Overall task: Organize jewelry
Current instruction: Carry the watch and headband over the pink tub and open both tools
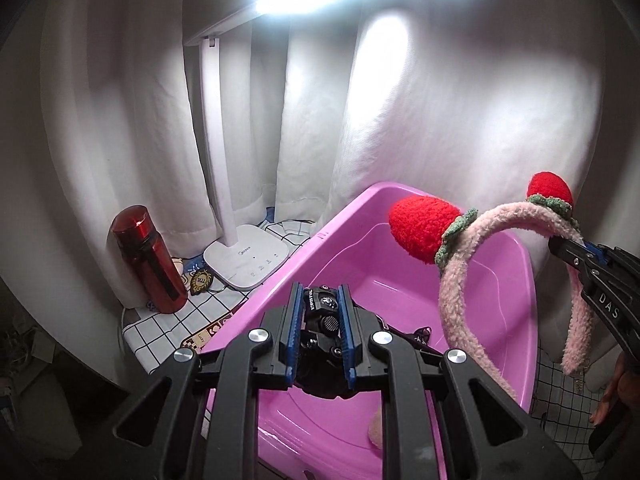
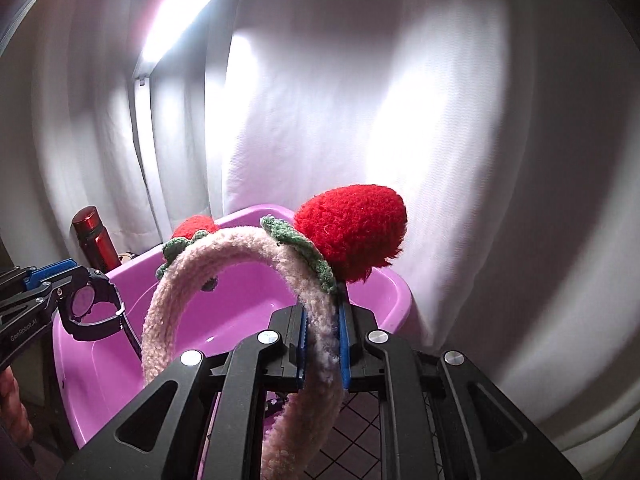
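Note:
My left gripper (image 1: pixel 320 300) is shut on a black wristwatch (image 1: pixel 322 316) and holds it over the pink plastic tub (image 1: pixel 400 276). From the right wrist view the same watch (image 2: pixel 86 304) hangs at the tub's (image 2: pixel 248 300) left rim in the left gripper (image 2: pixel 60 280). My right gripper (image 2: pixel 323 312) is shut on a fluffy pink headband (image 2: pixel 224 264) with two red strawberry pompoms, held above the tub's near right side. The left wrist view shows that headband (image 1: pixel 460 280) at the right, pinched by the right gripper (image 1: pixel 560 246). A dark strap (image 1: pixel 416 334) lies inside the tub.
A white desk lamp (image 1: pixel 248 258) stands behind the tub, its lit head overhead. A red bottle (image 1: pixel 150 260) stands at the left on a checked cloth (image 1: pixel 168 320). White curtains hang close behind. A black wire grid (image 2: pixel 356 420) lies under the right gripper. A person's hand (image 1: pixel 612 396) shows at the right edge.

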`<state>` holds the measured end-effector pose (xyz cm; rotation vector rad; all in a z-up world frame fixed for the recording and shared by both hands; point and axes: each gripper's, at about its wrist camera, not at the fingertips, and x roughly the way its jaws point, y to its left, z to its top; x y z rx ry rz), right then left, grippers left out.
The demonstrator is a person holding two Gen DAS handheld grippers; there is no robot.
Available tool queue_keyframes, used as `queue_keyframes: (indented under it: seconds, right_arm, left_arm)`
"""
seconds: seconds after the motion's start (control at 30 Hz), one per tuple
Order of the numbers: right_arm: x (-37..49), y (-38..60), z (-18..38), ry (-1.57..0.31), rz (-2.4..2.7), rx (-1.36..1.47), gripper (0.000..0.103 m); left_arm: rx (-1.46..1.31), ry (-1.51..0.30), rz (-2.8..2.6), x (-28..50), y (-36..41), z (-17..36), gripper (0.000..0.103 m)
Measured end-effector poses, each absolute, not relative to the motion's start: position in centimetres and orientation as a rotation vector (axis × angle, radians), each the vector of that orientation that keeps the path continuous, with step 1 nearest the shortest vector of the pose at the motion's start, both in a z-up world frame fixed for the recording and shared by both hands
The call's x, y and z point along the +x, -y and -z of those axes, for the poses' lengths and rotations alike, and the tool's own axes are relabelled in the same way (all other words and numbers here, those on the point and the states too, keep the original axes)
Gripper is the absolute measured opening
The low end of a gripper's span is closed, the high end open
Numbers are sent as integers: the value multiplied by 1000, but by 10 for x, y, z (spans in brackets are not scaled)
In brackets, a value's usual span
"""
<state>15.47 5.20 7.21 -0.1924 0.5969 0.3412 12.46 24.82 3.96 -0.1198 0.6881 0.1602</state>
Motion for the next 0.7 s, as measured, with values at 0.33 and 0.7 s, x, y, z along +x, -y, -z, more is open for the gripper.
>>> queue_keyframes:
  seconds: [0.33,0.7]
  right_arm:
    - [188,-74,-50,-703,-316,-245,12]
    - [213,-90,-28,-812,-277,-276,49]
  left_arm:
    - [-85,-767,-134,144,-243,-12,17]
    - [-32,-738,-153,142,-241,-17,34]
